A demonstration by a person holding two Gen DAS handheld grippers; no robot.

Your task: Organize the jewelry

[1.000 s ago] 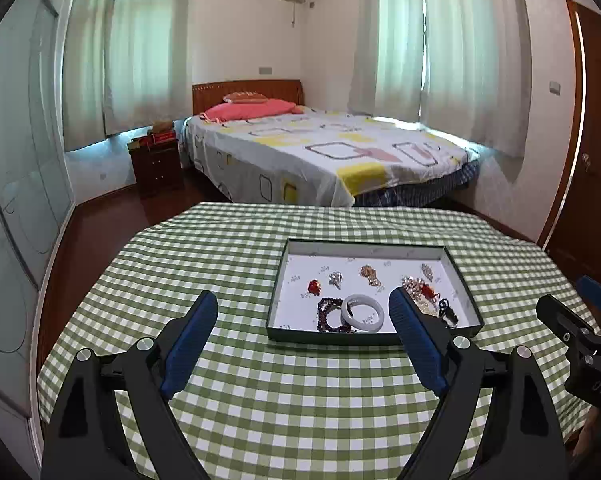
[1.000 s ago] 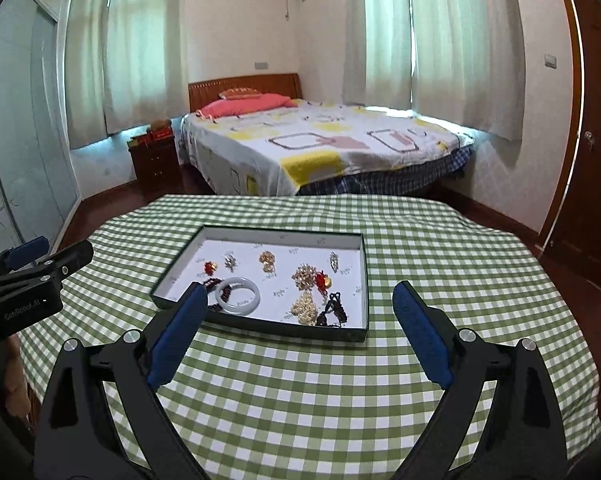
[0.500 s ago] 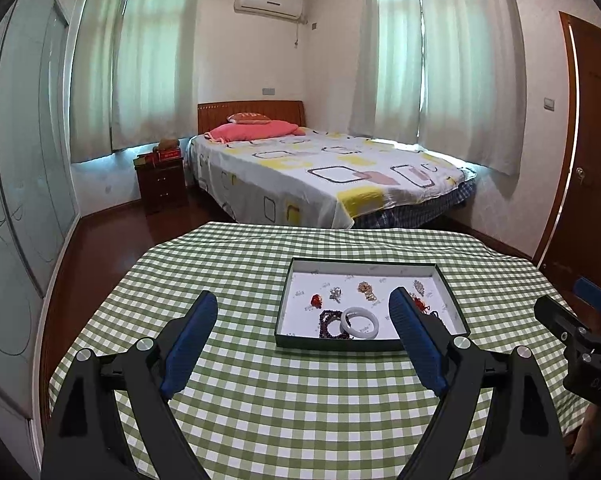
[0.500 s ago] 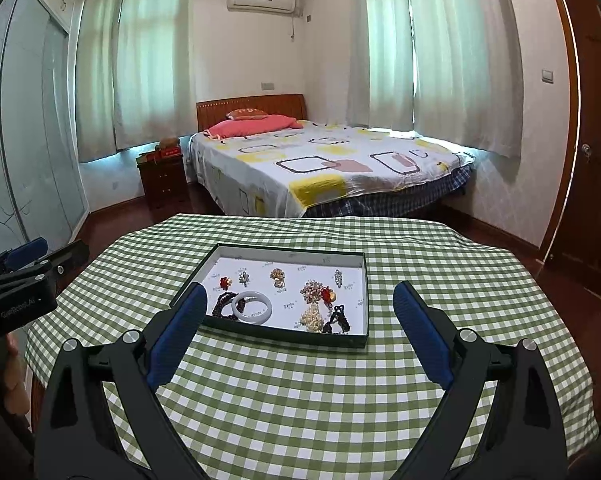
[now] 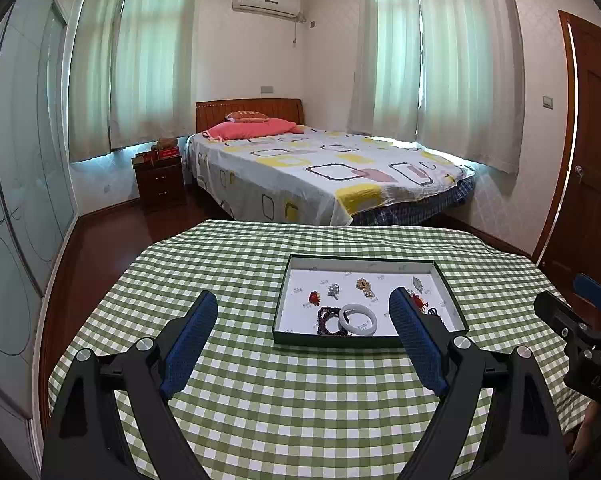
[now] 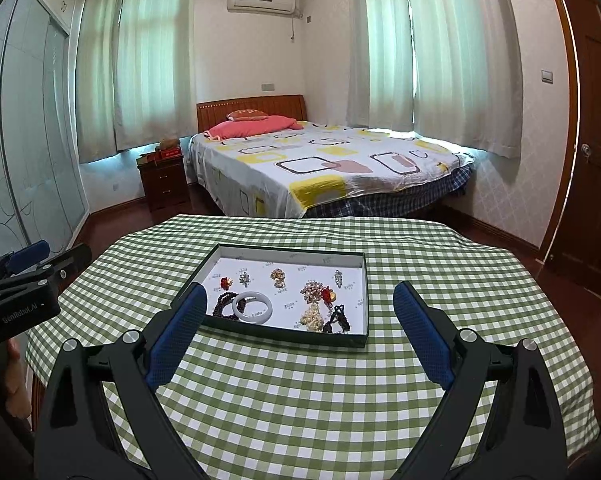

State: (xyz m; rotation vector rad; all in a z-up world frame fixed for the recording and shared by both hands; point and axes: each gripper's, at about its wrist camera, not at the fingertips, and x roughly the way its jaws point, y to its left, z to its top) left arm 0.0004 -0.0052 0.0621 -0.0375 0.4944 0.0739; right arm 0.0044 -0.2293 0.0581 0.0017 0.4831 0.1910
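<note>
While every jewelry piece lies inside the shallow dark-rimmed, white-floored cardboard tray (image 6: 365, 280), with the white stone bangle (image 6: 252, 307) at seven o'clock, both left gripper (image 5: 302, 326) and right gripper (image 6: 298, 320) hover spread and empty; sorted or awaiting sorting, I cannot tell.

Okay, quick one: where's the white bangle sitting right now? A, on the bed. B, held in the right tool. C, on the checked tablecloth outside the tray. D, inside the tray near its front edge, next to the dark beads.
D: the bangle lies inside the tray near its front wall, against the dark beads; both tools are open and hold nothing.
</note>
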